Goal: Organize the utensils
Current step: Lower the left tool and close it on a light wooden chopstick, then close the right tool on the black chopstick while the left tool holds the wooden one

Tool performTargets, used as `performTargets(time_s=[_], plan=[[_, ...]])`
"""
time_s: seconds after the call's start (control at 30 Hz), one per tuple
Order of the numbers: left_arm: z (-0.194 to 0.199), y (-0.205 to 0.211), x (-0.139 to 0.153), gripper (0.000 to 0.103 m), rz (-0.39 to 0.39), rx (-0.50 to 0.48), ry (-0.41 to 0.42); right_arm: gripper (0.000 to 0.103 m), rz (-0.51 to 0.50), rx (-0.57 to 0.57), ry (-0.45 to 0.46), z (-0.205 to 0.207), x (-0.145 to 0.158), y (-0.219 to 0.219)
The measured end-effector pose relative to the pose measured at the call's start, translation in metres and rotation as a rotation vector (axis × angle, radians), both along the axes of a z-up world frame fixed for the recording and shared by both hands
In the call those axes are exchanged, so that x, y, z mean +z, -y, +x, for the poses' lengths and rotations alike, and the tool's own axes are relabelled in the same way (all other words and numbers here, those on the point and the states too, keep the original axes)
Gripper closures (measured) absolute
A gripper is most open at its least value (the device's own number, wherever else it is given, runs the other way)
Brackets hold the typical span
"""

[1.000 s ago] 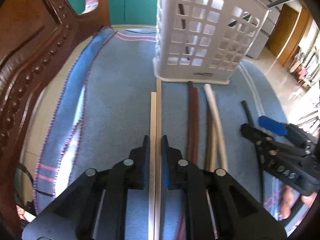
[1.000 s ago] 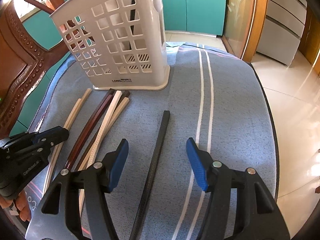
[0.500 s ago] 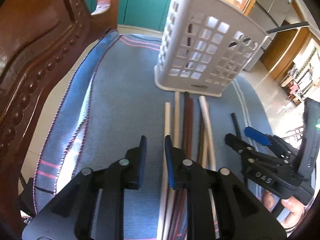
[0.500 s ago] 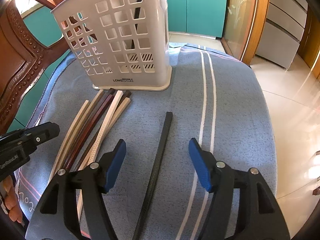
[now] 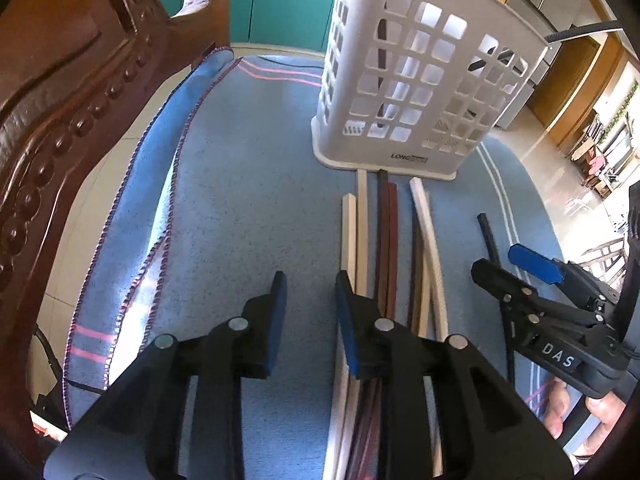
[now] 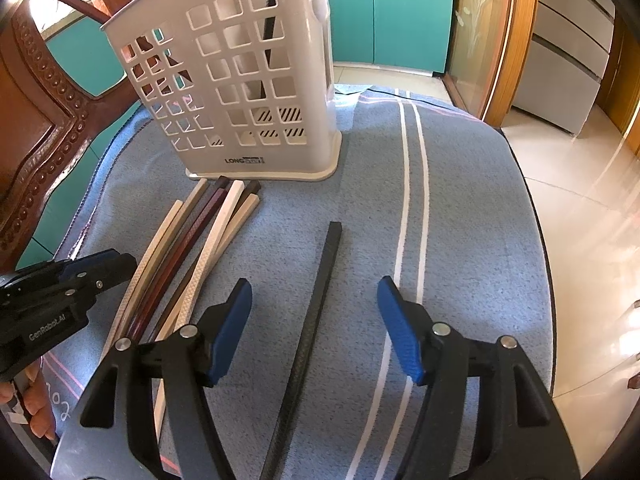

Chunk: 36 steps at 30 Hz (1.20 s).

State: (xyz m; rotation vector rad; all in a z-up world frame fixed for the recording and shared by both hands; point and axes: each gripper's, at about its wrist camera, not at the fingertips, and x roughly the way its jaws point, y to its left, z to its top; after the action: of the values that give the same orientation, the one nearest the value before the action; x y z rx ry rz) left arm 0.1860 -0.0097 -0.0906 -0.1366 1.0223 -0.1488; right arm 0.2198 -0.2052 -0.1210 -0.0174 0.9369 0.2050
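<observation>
A white slotted basket (image 5: 420, 80) stands upright on the blue cloth (image 6: 460, 208), with dark sticks leaning inside it. In front of it lies a bundle of cream, brown and white chopsticks (image 5: 386, 240) (image 6: 192, 240). My left gripper (image 5: 310, 284) hovers just left of that bundle. Its jaws are opening and only cloth shows between them. A single black chopstick (image 6: 332, 240) lies apart on the right. My right gripper (image 6: 315, 286) stands open astride it, with neither pad touching it. Each gripper shows in the other's view: the right gripper (image 5: 520, 268), the left gripper (image 6: 100, 268).
A carved wooden chair back (image 5: 60, 120) rises close on the left. The cloth's right edge (image 6: 536, 240) drops to a tiled floor (image 6: 592, 240). Teal cabinets (image 6: 392, 12) stand behind the basket. A person's fingers (image 5: 560, 412) show under the right gripper.
My left gripper let go of the pair of cream chopsticks, shifted left off them, and its jaws spread. The cream pair now lies beside the brown ones. The right gripper kept still.
</observation>
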Motion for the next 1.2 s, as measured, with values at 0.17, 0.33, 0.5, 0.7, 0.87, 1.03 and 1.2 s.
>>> performTargets(time_s=[0.17,0.33,0.5,0.7,0.87,1.03,1.2], plan=[[-0.005,0.013,0.005,0.076,0.024,-0.048,0.021,0.039,-0.006,0.001,0.0,-0.001,0.0,0.0],[0.0,0.01,-0.001,0.073,0.06,-0.02,0.004,0.039,-0.008,0.001,0.001,-0.001,0.0,0.0],[0.0,0.014,-0.002,0.068,0.129,-0.012,0.022,0.039,-0.022,0.003,0.005,-0.001,-0.001,-0.002],[0.003,0.024,-0.006,0.067,0.25,-0.002,0.043,0.036,-0.067,0.008,0.022,-0.001,-0.004,-0.012],[0.009,0.025,-0.003,0.067,0.247,0.02,0.04,0.035,-0.107,0.015,0.04,-0.001,-0.007,-0.019],[0.013,0.025,-0.003,0.079,0.226,0.018,0.037,0.036,-0.107,0.019,0.049,-0.001,-0.008,-0.02],[0.012,0.022,-0.005,0.092,0.203,0.02,0.031,0.076,-0.077,0.018,0.051,-0.003,-0.004,-0.015]])
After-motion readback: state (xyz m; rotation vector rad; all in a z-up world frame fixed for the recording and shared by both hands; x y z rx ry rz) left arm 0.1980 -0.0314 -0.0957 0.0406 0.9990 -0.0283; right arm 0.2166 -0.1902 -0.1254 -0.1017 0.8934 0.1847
